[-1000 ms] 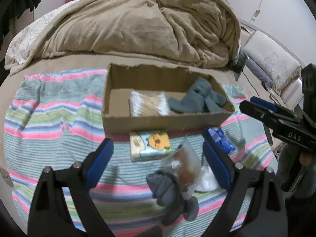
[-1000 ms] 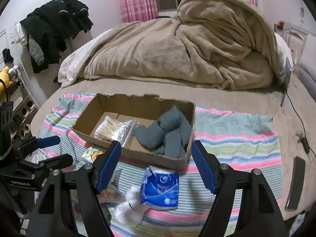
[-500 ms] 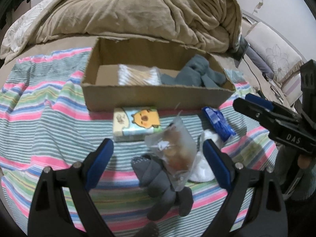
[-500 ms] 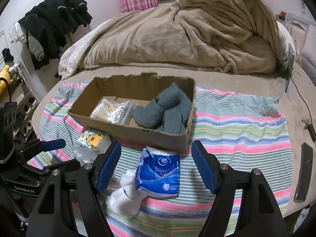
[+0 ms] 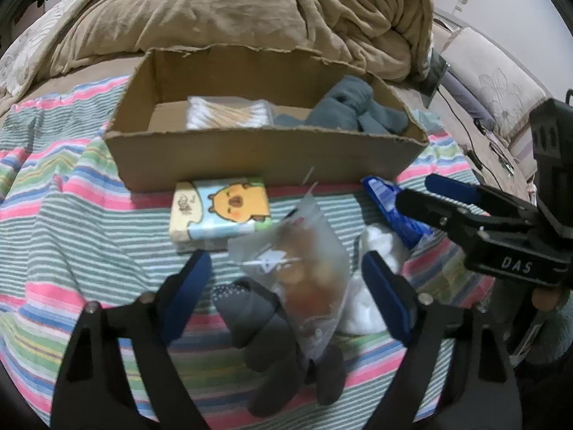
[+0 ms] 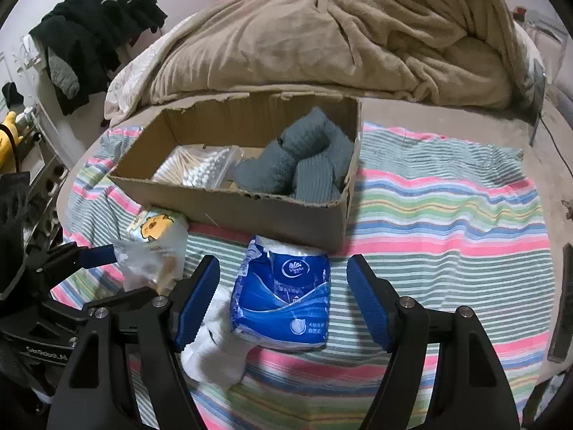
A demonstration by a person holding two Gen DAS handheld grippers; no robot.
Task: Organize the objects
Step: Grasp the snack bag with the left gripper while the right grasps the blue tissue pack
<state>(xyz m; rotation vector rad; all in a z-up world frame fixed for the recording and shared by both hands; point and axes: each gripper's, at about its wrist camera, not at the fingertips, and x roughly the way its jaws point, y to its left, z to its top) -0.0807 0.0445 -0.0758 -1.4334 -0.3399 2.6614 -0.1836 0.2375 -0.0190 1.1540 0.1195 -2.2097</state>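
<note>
A cardboard box (image 5: 265, 154) on a striped cloth holds a bag of cotton swabs (image 5: 227, 116) and grey socks (image 5: 358, 111). In front of it lie a cartoon tissue pack (image 5: 222, 211), a clear snack bag (image 5: 301, 276), dark grey socks (image 5: 279, 351), white socks (image 5: 372, 308) and a blue tissue pack (image 6: 283, 294). My left gripper (image 5: 290, 297) is open, its jaws either side of the snack bag and dark socks. My right gripper (image 6: 283, 297) is open, its jaws either side of the blue tissue pack.
A heaped tan blanket (image 5: 250, 10) lies behind the box. Dark clothes (image 6: 93, 36) hang at the left wall. A pillow (image 5: 497, 82) and cables lie to the right. A dark flat object (image 6: 562, 297) lies at the bed's right edge.
Both grippers have moved down and forward toward the items in front of the box. The left now straddles the snack bag, the right straddles the blue tissue pack. Both stay open.
</note>
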